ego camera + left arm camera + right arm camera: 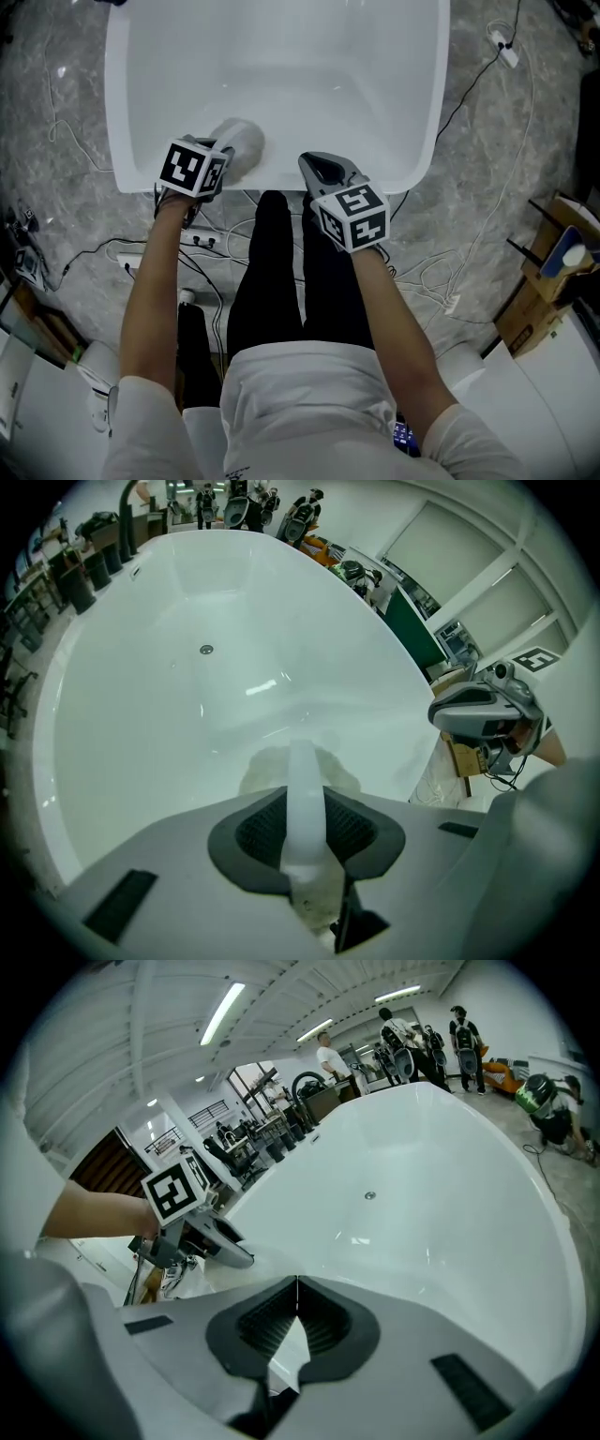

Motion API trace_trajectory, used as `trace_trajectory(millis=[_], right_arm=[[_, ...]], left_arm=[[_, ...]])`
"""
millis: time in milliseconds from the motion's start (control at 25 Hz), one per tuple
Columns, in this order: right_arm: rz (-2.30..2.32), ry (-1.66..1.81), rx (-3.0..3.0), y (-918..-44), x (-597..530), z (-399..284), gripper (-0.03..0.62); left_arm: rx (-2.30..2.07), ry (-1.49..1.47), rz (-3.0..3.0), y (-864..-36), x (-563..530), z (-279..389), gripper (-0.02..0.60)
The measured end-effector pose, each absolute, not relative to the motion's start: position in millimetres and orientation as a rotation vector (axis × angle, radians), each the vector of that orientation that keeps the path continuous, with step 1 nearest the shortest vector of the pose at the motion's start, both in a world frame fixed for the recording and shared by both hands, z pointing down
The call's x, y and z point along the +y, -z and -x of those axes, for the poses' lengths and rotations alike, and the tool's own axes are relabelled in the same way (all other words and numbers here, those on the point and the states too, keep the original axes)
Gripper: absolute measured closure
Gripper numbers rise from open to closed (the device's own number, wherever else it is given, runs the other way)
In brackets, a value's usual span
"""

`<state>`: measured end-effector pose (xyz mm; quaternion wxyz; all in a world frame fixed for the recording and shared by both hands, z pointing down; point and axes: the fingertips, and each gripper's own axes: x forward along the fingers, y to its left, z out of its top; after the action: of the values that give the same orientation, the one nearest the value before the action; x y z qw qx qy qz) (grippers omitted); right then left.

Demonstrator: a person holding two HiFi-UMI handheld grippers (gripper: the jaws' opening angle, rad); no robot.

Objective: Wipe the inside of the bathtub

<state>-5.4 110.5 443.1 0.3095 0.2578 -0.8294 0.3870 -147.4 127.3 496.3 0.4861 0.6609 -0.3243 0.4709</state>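
a: which step is this?

b: the start of the wipe, i'd judge. the left hand-held gripper (225,159) is clamped on a pale crumpled wiping cloth (242,141). the cloth sits just ahead of its jaws and seems to press on the near end wall inside the glossy white oval bathtub (427,141).

a: and the other one?

b: the right hand-held gripper (326,171) hangs just to the right of the left one, over the near rim. its jaws are pressed together with nothing between them.

a: what does the next move call for?

b: probably pushing the cloth forward and down the slope, away from the left hand-held gripper, toward the small round metal drain fitting (205,649) far ahead. it needs steady pressure so the cloth doesn't slip free.

a: the count?

b: one bathtub, one wiping cloth, one drain fitting, two grippers.
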Motion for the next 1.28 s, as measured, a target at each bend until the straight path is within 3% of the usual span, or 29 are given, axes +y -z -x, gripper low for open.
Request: trace_trajectory(millis=[480,1280], right_arm=[[-0.602,-0.856,-2.073,-481.5,97.6,23.4,0.576],[-0.63,-0.806,-2.039,-489.4,87.1,-63.1,0.576]], left_arm=[[-0.786,-1.168,-1.628,-495.9,120.9,106.7,0.48],[-0.656,-1.148,-1.689,-505.4,106.6,15.7,0.48]])
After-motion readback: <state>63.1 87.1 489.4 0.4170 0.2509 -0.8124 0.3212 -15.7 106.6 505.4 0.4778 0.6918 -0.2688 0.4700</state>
